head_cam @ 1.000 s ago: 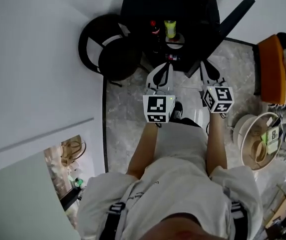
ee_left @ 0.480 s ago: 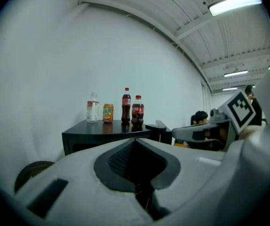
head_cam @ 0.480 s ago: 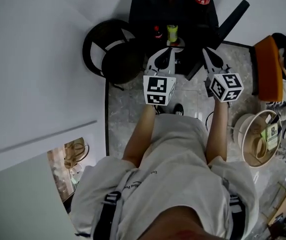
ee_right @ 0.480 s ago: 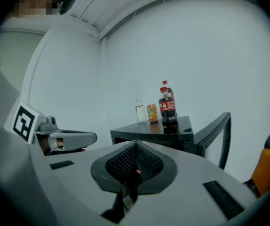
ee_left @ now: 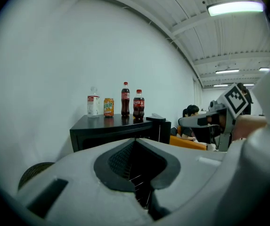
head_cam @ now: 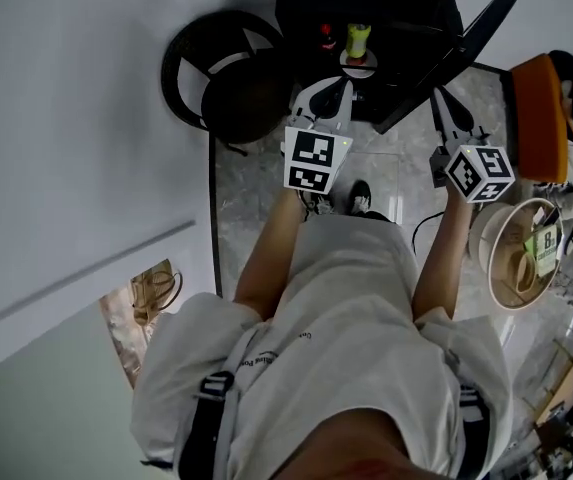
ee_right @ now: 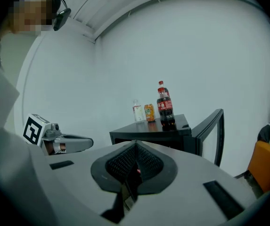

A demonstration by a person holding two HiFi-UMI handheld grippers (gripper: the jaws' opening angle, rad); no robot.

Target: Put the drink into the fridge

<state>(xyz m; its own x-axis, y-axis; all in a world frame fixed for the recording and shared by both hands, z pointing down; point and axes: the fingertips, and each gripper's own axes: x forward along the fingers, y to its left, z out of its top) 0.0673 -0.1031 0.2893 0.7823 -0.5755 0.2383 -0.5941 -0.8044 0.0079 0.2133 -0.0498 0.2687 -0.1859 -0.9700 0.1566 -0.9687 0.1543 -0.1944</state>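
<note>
The black fridge [head_cam: 366, 13] stands ahead with its door [head_cam: 461, 43] swung open to the right. On its top stand several drinks: two cola bottles [ee_left: 125, 99], an orange can [ee_left: 108, 107] and a clear bottle [ee_left: 93, 105]; the right gripper view shows a cola bottle [ee_right: 164, 105] and the can [ee_right: 149, 112]. My left gripper [head_cam: 331, 93] points at the fridge front, shut and empty. My right gripper [head_cam: 444, 103] is held near the open door, also shut with nothing in it. Both are well short of the drinks.
A black round stool [head_cam: 221, 88] stands left of the fridge against the white wall. An orange seat [head_cam: 534, 133] and a round white bin [head_cam: 516, 263] are on the right. A person [ee_left: 191, 113] sits beyond the fridge door.
My right gripper has swung out to the right, towards the open door, and the two grippers now stand farther apart. The left gripper has hardly moved.
</note>
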